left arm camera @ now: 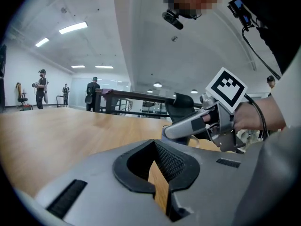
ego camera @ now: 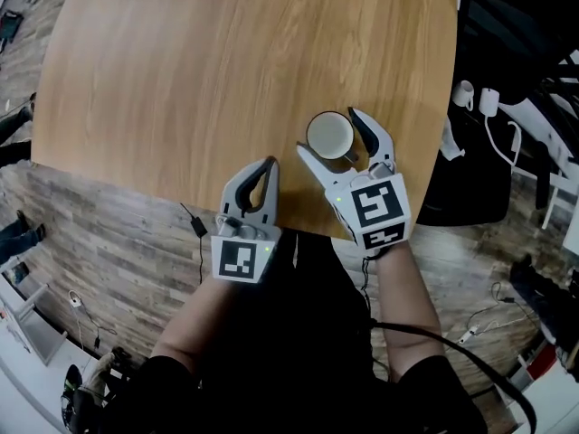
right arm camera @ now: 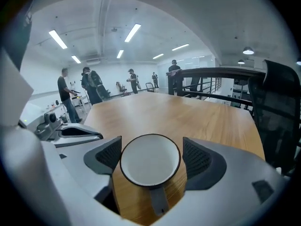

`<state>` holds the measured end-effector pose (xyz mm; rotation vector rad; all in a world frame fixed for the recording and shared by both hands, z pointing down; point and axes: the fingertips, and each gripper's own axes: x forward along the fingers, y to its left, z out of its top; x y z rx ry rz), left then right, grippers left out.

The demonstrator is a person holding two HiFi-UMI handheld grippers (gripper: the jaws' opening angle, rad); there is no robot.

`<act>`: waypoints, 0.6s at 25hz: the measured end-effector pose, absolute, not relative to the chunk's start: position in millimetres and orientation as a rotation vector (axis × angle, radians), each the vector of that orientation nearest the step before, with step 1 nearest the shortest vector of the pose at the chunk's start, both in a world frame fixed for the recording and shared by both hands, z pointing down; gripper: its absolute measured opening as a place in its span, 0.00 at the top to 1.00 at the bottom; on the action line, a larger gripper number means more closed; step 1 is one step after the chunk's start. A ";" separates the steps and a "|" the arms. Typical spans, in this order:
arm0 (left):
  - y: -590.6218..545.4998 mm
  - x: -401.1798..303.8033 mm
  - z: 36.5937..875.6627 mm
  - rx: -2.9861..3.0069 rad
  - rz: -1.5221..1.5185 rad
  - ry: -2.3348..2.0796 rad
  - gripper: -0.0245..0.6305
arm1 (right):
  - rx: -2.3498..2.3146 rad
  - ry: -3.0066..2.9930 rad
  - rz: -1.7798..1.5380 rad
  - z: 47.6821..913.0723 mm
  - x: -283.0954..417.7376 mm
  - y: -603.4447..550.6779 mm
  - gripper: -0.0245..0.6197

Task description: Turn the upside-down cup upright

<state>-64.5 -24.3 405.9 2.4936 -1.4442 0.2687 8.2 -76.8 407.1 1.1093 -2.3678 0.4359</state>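
Observation:
A white cup [ego camera: 327, 139] with a dark rim stands upright, mouth up, on the round wooden table [ego camera: 226, 61] near its front edge. My right gripper [ego camera: 328, 132] is open with one jaw on either side of the cup. In the right gripper view the cup [right arm camera: 150, 161] fills most of the gap between the pads [right arm camera: 196, 160], and its handle points back toward the camera. My left gripper [ego camera: 269, 164] is shut and empty, over the table edge left of the cup. In the left gripper view the right gripper [left arm camera: 184, 117] shows ahead to the right.
A black chair [right arm camera: 277, 112] stands off the table's right side. White chargers and cables [ego camera: 478, 99] lie on the floor to the right. Several people [right arm camera: 89, 86] stand far off beyond the table. Wood flooring [ego camera: 99, 233] lies below the front edge.

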 end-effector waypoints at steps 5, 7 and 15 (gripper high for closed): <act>-17.6 -70.6 410.7 2.466 0.249 -1.439 0.95 | 1.085 -2.358 0.411 413.9 -0.6 -83.1 0.43; -15.7 -73.8 411.0 2.466 0.248 -1.434 0.95 | 1.083 -2.359 0.407 414.2 -3.5 -83.7 0.43; -17.0 -71.3 423.4 2.504 0.240 -1.322 0.93 | 1.111 -2.398 0.419 412.7 -1.1 -85.7 0.43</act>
